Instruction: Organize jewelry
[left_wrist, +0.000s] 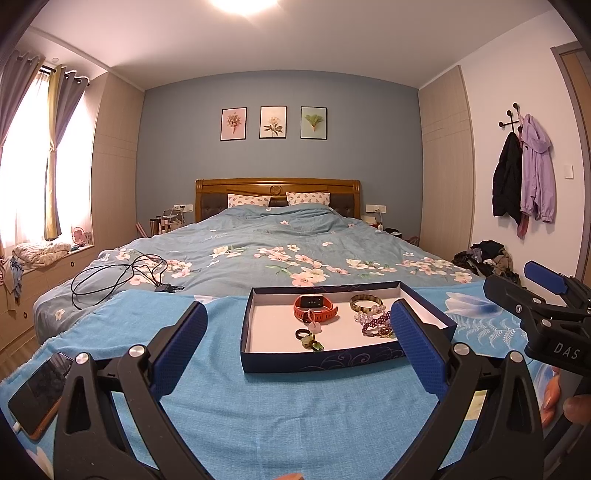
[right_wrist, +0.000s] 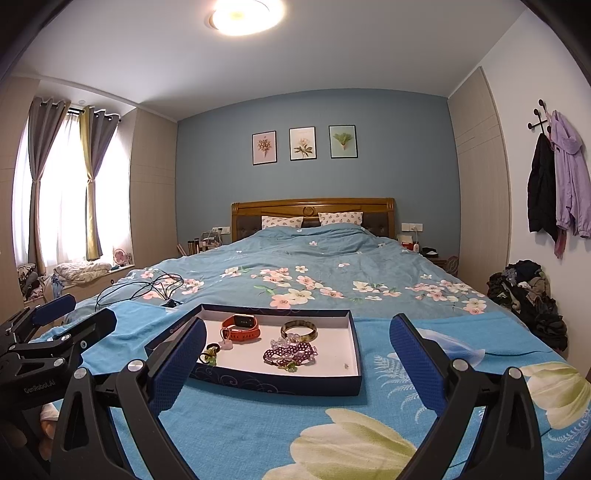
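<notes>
Both the left hand-held gripper (left_wrist: 299, 343) and the right hand-held gripper (right_wrist: 297, 354) are held spread wide and empty above the bed (left_wrist: 258, 243). One small piece should be pinched squarely. Beyond, the tray (right_wrist: 277, 384) holds a watch (right_wrist: 242, 326), bangle (right_wrist: 299, 330), beaded bracelets (right_wrist: 290, 352) and rings (right_wrist: 208, 354).

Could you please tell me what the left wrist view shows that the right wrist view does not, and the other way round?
Only the left wrist view shows the phone lying on the blue towel at the near left. Only the right wrist view shows the large white flower print on the towel's near end. Both show the open left gripper and right gripper, the box, the red watch, the bangle and the purple beads.
</notes>
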